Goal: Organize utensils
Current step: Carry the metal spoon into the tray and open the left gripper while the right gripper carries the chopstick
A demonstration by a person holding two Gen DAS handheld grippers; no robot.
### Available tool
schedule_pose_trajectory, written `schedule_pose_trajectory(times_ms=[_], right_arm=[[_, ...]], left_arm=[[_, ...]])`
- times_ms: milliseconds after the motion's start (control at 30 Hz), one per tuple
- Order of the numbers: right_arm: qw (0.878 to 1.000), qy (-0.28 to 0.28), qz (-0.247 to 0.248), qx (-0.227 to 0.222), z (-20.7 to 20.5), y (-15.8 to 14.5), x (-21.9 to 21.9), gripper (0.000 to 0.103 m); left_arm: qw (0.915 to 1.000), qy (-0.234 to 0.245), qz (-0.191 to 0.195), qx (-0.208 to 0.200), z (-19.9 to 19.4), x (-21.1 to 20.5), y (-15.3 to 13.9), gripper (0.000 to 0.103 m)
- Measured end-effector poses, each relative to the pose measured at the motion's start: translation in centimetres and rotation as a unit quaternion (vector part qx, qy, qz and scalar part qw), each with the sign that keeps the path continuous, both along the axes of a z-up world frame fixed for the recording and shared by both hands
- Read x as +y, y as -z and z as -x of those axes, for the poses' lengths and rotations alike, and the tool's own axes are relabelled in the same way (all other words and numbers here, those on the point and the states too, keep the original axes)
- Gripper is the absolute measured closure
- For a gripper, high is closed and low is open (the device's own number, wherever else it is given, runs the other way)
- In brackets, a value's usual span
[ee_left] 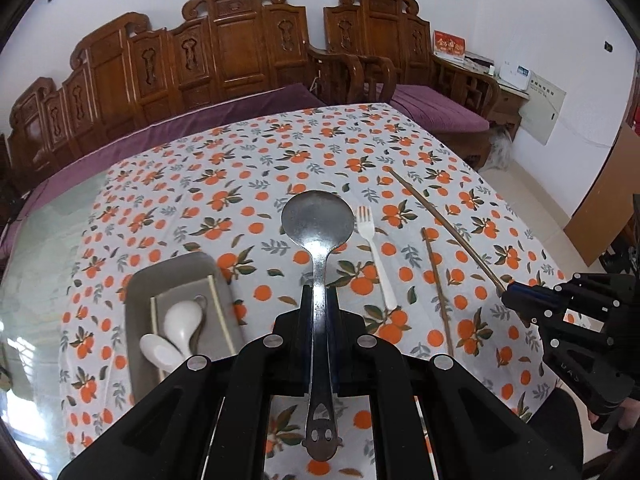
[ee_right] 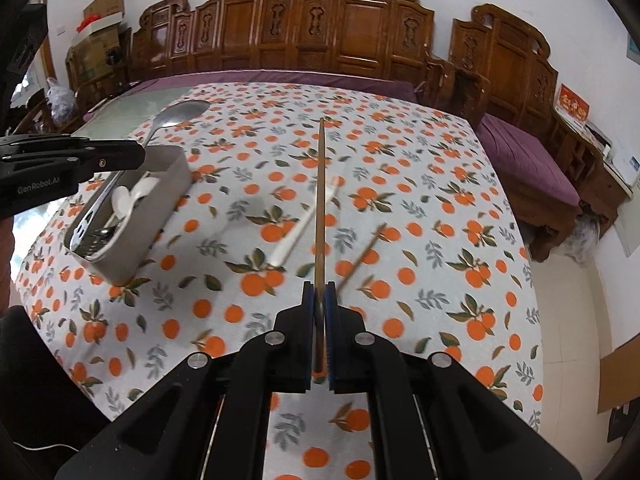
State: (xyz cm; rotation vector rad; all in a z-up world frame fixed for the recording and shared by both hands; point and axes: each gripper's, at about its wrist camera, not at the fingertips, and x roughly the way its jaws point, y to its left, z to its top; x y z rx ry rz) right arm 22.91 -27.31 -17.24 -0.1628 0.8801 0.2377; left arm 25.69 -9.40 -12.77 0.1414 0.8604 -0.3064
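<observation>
Ahead of both sets of jaws you face a carved wooden bench (ee_left: pixel 236 46) with a purple cushion (ee_right: pixel 524 160). Under them spreads the orange-print tablecloth (ee_left: pixel 256 168). Far right of your left jaws sits a red calendar (ee_left: pixel 450 45); cardboard boxes (ee_right: pixel 102 12) stack far left of the right ones.

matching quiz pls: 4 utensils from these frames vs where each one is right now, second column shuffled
Things:
1. metal ladle
2. white fork
3. long chopstick
4. white spoons

Places:
A. inside the grey box
B. clamped in the right gripper
C. lying loose on the tablecloth
D. clamped in the left gripper

Pairs: 1-D, 2-C, 3-B, 4-A
</observation>
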Motion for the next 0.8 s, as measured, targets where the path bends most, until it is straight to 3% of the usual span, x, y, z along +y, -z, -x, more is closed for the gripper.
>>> schedule_pose_trajectory(times_ms=[500, 800], right_arm=[[0.999, -0.052, 0.0, 0.002, -0.1, 0.0, 6.4, 0.097], [0.997, -0.071, 0.0, 0.01, 0.0, 0.5, 8.5, 0.097]], left_arm=[[0.9987, -0.048, -0.009, 0.013, -0.3, 7.2, 1.4, 0.098], [0.9957, -0.079, -0.014, 0.046, -1.9, 10.6, 4.8, 0.098]])
